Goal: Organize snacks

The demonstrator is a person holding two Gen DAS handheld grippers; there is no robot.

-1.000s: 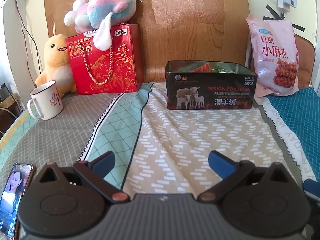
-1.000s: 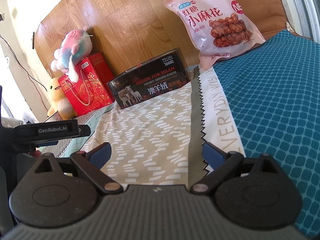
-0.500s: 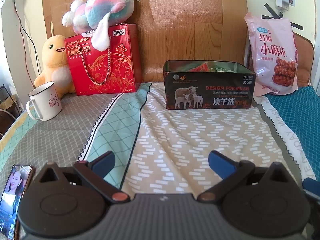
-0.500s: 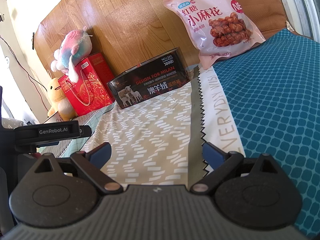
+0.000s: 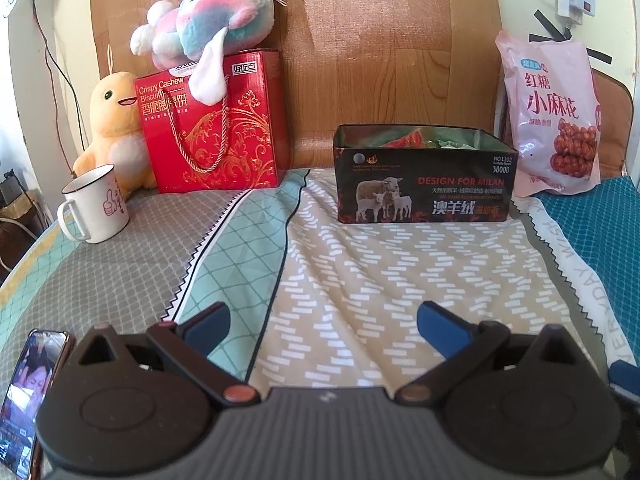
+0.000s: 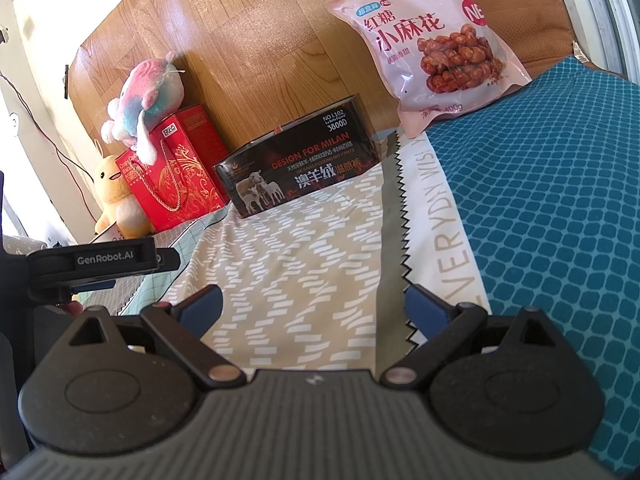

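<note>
The left claw (image 5: 322, 322) is held wide apart above the bed (image 5: 360, 272), facing the black box (image 5: 424, 184).

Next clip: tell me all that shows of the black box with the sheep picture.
The black box is rectangular, open-topped and glossy, printed with three sheep and "DESIGN FOR MILAN". It sits upright on the bedspread near the wooden headboard, with colourful packets showing inside. Neither gripper touches it.

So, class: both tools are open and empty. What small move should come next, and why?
Probably the right tool should advance toward the pink snack bag, which leans against the headboard outside the open black box that already holds snacks.
</note>
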